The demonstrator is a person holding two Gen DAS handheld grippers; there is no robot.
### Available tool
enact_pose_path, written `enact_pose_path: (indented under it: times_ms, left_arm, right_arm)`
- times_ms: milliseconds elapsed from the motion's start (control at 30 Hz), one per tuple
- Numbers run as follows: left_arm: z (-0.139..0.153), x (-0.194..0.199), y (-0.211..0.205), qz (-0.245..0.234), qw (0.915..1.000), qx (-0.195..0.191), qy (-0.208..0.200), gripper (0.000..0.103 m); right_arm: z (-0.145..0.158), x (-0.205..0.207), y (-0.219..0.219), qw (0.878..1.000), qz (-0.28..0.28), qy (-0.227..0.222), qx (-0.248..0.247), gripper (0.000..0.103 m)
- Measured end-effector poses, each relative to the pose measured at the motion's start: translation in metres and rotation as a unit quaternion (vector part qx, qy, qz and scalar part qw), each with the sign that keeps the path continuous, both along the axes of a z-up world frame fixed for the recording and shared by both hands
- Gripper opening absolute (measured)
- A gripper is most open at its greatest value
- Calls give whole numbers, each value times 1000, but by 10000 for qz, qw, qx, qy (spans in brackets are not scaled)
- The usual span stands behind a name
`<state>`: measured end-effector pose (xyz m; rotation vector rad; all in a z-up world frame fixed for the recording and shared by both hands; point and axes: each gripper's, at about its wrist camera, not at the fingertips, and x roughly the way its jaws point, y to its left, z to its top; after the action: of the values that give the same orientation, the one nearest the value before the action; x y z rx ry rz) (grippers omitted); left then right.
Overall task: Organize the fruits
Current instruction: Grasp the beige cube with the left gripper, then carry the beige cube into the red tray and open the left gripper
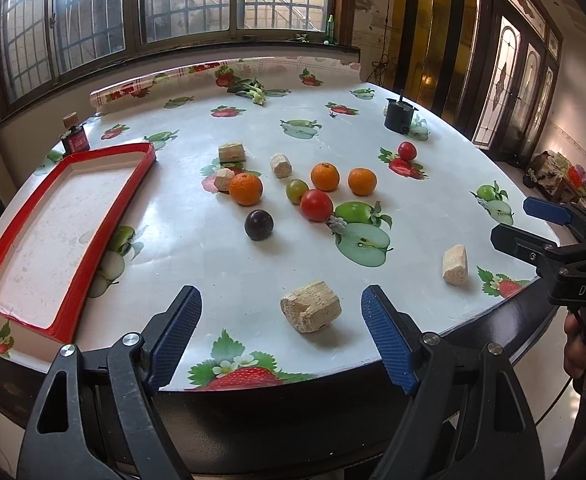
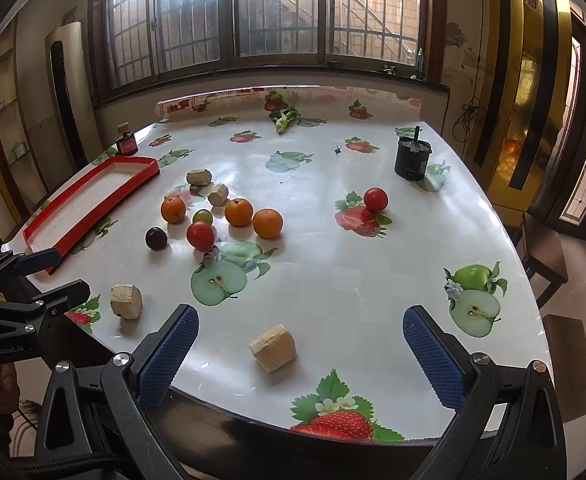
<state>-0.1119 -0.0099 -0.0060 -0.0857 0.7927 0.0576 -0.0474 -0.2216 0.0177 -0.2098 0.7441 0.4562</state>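
Note:
Three oranges [image 1: 245,188] [image 2: 173,209], a dark plum [image 1: 258,224] [image 2: 156,238], a red tomato [image 1: 316,205] [image 2: 200,235], a greenish tomato [image 1: 296,190] [image 2: 202,216] and a second red tomato [image 1: 406,150] [image 2: 375,199] lie loose mid-table. A red-rimmed tray [image 1: 105,216] [image 2: 93,216] stands empty at the left. My left gripper [image 1: 281,336] is open and empty over the near table edge. My right gripper [image 2: 299,354] is open and empty near the front edge; it also shows in the left wrist view [image 1: 533,220].
Several tan wood-like blocks [image 1: 311,311] [image 2: 273,348] are scattered among and in front of the fruits. A black cup [image 1: 399,115] [image 2: 412,158] stands far right, a small dark bottle [image 1: 75,138] [image 2: 126,142] far left. Greens [image 1: 253,90] lie at the back.

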Motion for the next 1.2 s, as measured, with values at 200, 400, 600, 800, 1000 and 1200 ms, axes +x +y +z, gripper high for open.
enact_pose_path:
  times_ms: [200,400,600,800,1000,1200]
  left_arm:
    - [-11,10,0,-73,9996,-188,177,82]
    - [-25,25,1,-177,9981,-429,412,82]
    - [-47,40,-4,-367,9955,-423,762,56]
    - [-45,38,1,-389,9957,-377,753,42]
    - [-32,32,15,-248,9969,-359,660,42]
    - [-15,25,36,-3,9985,-290,462,42]
  right_arm:
    - [-13,6,7,9997,117,189,-50,103]
    - [-34,16,18,9981,251,516,-237,101]
    - [-59,28,25,9942,410,952,-287,73]
    - [-68,30,28,9925,565,1023,-352,36]
    - [-60,30,31,9918,682,1073,-130,36]
    - [-45,33,47,9906,875,1049,72,36]
